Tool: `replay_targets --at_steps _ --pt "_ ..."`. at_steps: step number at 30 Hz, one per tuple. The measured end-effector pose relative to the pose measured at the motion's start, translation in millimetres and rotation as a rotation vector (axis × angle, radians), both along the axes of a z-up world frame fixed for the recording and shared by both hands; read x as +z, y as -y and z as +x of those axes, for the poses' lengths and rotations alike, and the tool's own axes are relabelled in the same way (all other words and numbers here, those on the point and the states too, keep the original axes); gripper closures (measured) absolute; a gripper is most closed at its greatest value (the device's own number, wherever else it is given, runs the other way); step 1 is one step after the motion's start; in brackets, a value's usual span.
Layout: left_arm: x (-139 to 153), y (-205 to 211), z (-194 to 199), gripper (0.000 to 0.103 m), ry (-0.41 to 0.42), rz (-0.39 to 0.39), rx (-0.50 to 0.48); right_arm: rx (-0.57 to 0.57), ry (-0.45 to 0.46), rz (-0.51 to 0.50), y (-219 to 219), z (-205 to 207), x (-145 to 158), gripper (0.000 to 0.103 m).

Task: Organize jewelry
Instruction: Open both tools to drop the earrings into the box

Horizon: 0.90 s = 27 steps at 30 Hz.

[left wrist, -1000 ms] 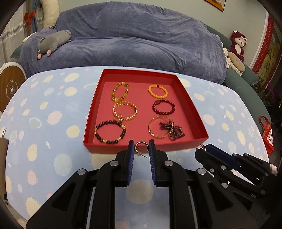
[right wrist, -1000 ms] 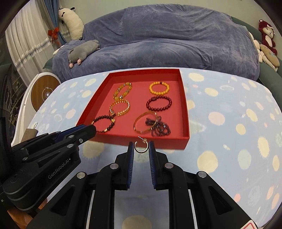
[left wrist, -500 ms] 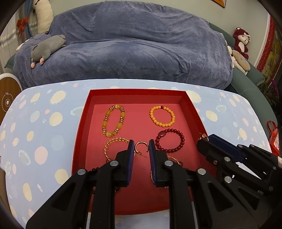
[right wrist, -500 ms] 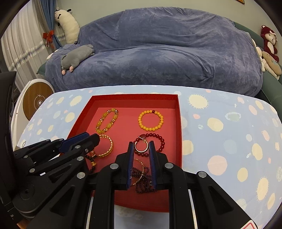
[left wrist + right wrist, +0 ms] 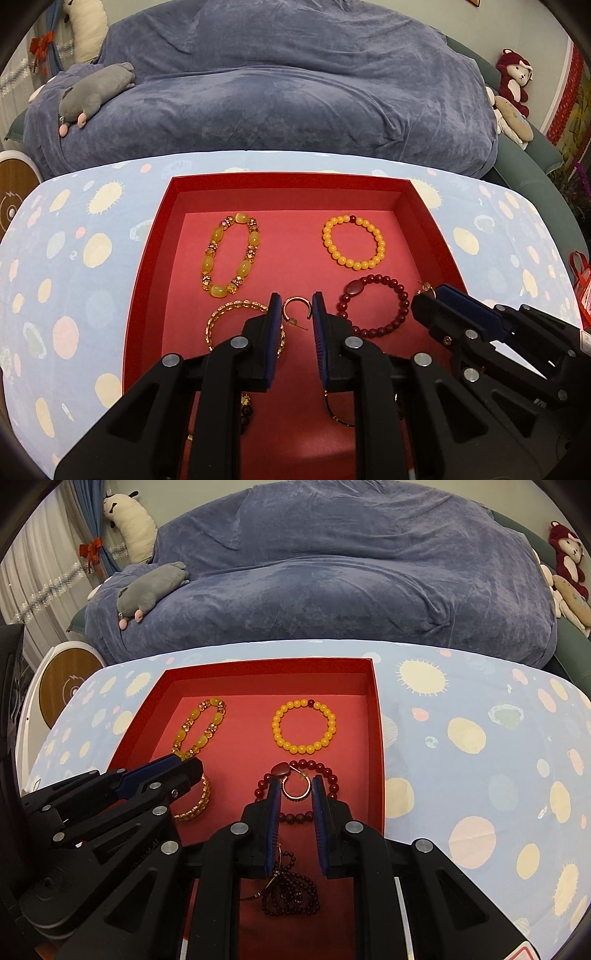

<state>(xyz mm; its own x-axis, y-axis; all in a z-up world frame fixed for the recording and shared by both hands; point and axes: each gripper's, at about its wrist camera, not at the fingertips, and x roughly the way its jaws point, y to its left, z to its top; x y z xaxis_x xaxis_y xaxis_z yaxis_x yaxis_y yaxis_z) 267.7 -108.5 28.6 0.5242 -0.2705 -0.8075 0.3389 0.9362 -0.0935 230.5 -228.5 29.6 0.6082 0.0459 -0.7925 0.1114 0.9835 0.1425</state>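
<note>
1. Left wrist view: your left gripper is nearly closed, pinching a gold hoop earring over the red tray. There's bare floor at 12 o'clock, between the amber bracelet and the yellow bead bracelet. Lower first, then let go.

2. Right wrist view: your right gripper is just as narrow, gripping the other hoop earring over the dark red bracelet. I'd shift it toward 12 o'clock before releasing so they don't tangle.

You are looking at a table wearing a pale blue cloth printed with cream and pink dots. Lying directly on it: one red tray, sitting square near the far edge, its open side facing up and its walls standing low.
</note>
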Motion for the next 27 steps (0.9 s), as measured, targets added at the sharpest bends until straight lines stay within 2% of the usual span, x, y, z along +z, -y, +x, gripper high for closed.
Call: replay_targets --at_steps 13,15,17,19,27 --pt "-11.0 1.4 4.0 0.086 -0.018 0.014 0.009 -0.009 -0.013 -0.017 -1.4 2.3 -8.6 0.085" --pt "-11.5 1.4 3.7 0.083 -0.019 0.018 0.01 -0.01 -0.013 -0.02 -1.3 2.1 -8.5 0.085" --pt "-11.2 0.4 3.3 0.074 -0.017 0.018 0.014 -0.01 -0.016 -0.015 -1.0 1.4 -8.6 0.083" --pt "-10.4 -0.1 2.1 0.071 -0.012 0.016 0.016 -0.011 -0.015 -0.016 -1.3 0.9 -8.3 0.083" --pt "-8.5 -0.5 1.0 0.071 -0.01 0.016 0.015 -0.014 -0.016 -0.015 -1.4 -2.3 -7.1 0.082"
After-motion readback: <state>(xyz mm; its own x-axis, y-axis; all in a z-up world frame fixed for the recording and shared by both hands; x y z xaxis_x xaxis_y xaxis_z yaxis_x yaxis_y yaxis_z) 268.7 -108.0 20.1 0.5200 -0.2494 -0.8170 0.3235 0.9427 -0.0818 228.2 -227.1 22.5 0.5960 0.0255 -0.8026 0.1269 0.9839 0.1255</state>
